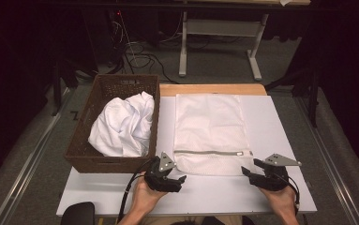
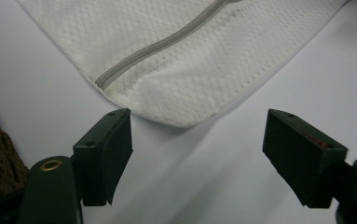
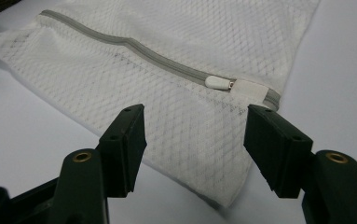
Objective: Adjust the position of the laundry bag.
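both jaws spread wide, holding nothing. mesh bag (image 1: pixel 211 133) flat on bench (image 1: pixel 280 140), just ahead. zipper (image 3: pixel 134 46) runs left to right. right gripper (image 3: pixel 195 135) nearer zipper pull (image 3: pixel 219 82); left gripper (image 2: pixel 197 140) faces bag corner.

On the table (image 1: pixel 280 140) the mesh bag (image 1: pixel 210 131) lies flat at centre, zipper (image 1: pixel 212 152) along its near edge, with the basket (image 1: pixel 86 159) just left of it holding the cloth (image 1: pixel 123 124); left gripper (image 1: pixel 177 180) sits near the bag's near-left corner, right gripper (image 1: pixel 252 171) near its near-right corner.
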`<state>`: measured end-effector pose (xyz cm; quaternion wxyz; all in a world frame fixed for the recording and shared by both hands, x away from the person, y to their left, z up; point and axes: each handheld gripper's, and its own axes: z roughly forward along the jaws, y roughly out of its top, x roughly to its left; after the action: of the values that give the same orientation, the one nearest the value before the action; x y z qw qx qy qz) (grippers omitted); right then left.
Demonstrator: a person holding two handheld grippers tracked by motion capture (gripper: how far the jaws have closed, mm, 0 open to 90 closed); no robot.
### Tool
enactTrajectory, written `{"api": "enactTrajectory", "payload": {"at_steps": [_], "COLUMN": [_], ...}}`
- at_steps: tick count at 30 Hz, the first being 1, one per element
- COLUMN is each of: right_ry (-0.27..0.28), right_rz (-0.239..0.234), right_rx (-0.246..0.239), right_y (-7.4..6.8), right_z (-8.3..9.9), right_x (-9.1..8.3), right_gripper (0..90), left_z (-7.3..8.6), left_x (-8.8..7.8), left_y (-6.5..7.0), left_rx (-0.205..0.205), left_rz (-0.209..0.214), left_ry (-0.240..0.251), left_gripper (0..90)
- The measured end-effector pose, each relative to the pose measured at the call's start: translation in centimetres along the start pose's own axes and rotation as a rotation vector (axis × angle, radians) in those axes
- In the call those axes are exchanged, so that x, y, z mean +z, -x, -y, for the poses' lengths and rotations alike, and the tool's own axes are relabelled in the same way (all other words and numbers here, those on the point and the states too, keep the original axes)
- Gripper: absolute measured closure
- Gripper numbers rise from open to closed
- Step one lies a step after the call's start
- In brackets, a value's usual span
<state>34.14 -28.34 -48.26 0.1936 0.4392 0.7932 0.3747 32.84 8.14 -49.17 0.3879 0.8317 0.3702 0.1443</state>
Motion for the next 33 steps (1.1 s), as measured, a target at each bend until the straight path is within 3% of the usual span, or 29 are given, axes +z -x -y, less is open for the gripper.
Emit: {"api": "enactTrajectory", "payload": {"at_steps": [9, 15, 19, 23, 33], "right_ry": [-0.005, -0.011, 0.021, 0.0, -0.048], "right_rz": [0.014, 0.033, 0.091, 0.105, 0.109], "right_rx": [0.013, 0.032, 0.036, 0.063, 0.064], "right_y": [0.2, 0.6, 0.9, 1.3, 1.8], "right_z": [-0.1, -0.1, -0.3, -0.3, -0.8], "right_x": [-0.2, -0.4, -0.9, -0.8, 0.7], "right_gripper": [39.6, 40.1, 45.8, 46.6, 48.5], "left_z": [-0.1, -0.6, -1.0, -1.5, -2.8], "left_x": [0.0, 0.1, 0.3, 1.2, 3.7], "left_y": [0.3, 0.7, 1.4, 1.7, 1.2], "left_rx": [-0.002, -0.005, 0.013, 0.007, -0.005], "left_rz": [0.002, -0.002, -0.017, -0.033, -0.071], "left_ry": [-0.011, -0.027, -0.03, -0.062, -0.136], "left_gripper": [21.1, 24.4, 25.9, 26.1, 27.0]}}
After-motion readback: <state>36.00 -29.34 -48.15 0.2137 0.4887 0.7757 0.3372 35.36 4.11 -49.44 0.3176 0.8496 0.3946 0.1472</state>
